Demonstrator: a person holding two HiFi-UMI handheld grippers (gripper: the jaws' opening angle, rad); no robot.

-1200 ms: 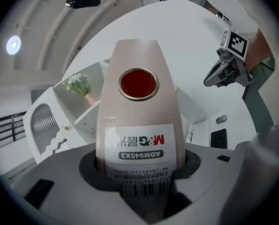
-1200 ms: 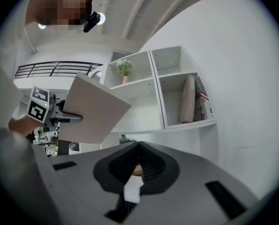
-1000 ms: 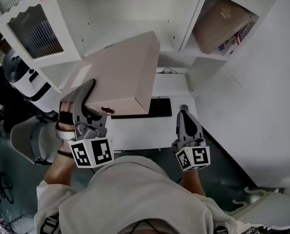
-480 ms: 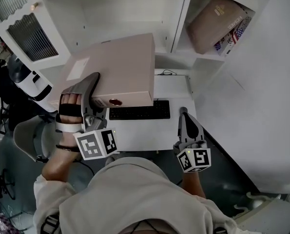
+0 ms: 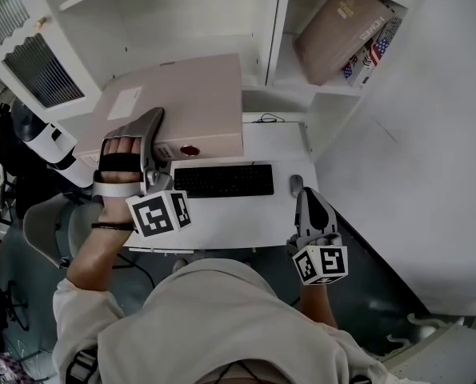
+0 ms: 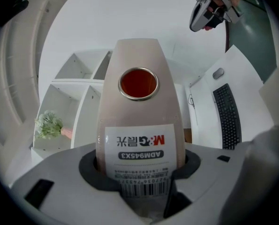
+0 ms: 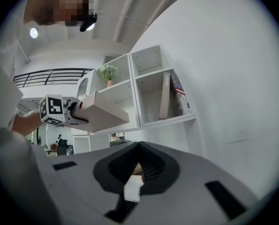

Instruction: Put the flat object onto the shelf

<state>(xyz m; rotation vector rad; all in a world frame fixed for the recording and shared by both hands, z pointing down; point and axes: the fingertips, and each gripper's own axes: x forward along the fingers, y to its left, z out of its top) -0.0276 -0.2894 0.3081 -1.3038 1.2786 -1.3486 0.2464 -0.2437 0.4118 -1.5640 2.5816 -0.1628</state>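
The flat object is a beige lever-arch binder [image 5: 182,106] with a red-lined finger hole in its spine. My left gripper [image 5: 154,138] is shut on that spine and holds the binder nearly level in front of the white shelf unit [image 5: 274,22], above the desk. In the left gripper view the labelled spine [image 6: 139,121] fills the space between the jaws of the left gripper [image 6: 139,172]. My right gripper [image 5: 304,198] hangs low at the desk's right end, shut with nothing in it. The right gripper view shows the right gripper [image 7: 138,146], the held binder [image 7: 104,111] and the shelf [image 7: 144,78].
A black keyboard [image 5: 223,180] and a mouse [image 5: 295,184] lie on the white desk [image 5: 222,214]. The right shelf compartment holds a leaning beige case [image 5: 342,22] and books [image 5: 374,50]. A small plant [image 7: 107,71] stands on an upper shelf. A grey chair [image 5: 54,222] is at the left.
The left gripper has carried the binder up and toward the shelf and levelled it. The right gripper has dropped slightly, still shut.
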